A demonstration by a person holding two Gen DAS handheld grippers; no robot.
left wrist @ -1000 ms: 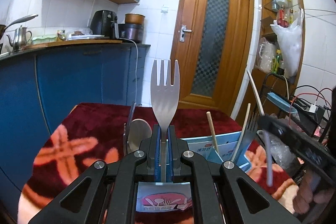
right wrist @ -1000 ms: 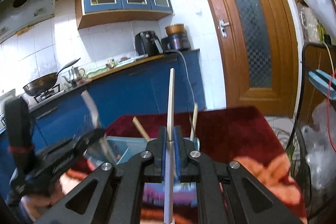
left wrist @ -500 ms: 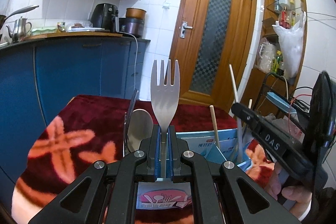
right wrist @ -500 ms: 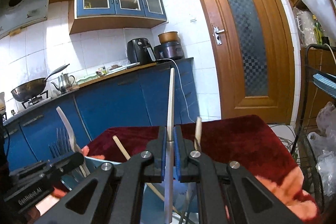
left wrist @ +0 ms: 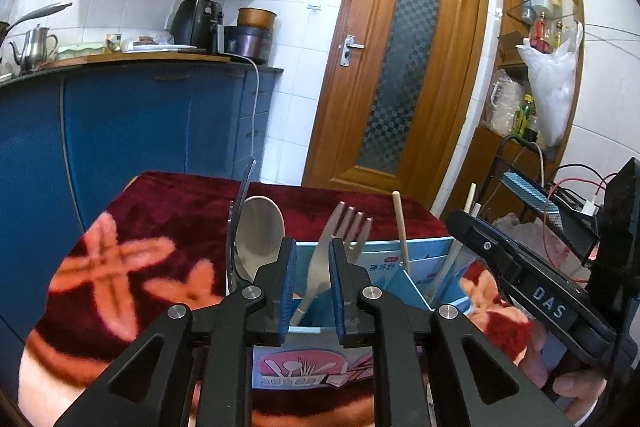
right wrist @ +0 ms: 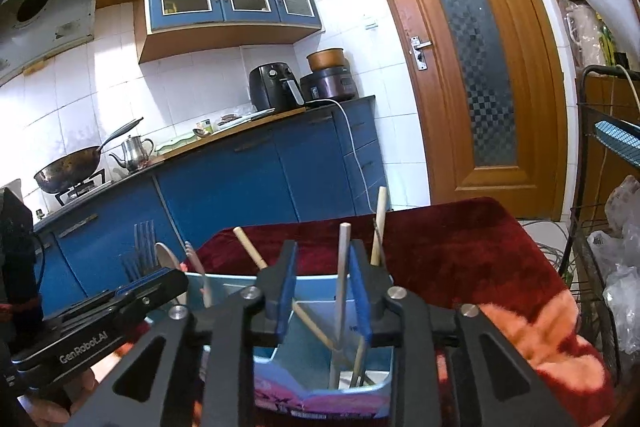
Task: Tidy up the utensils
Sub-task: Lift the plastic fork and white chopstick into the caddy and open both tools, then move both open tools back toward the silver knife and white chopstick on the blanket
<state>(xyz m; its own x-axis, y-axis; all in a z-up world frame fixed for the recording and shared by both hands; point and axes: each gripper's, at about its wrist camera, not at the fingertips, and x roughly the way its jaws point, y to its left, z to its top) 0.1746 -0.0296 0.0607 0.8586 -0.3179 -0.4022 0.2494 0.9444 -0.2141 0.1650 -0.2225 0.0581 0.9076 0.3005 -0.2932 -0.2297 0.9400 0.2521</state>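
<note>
Left claw (left wrist: 311,269) just opened; fork (left wrist: 334,255) leans free between pads, tines up, in box (left wrist: 424,251). Right claw (right wrist: 322,291) just opened; chopstick (right wrist: 342,267) upright between pads, in box. Retreat: straight back.

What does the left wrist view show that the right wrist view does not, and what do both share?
Only the left wrist view: a fork leaning loose between the left gripper jaws, which have just been opening, and a corner shelf of bottles.
Only the right wrist view: a wok on the stove, and a chopstick free between the right gripper jaws, also just opened.
Both: the blue utensil box, the wooden door and the red tablecloth.
</note>
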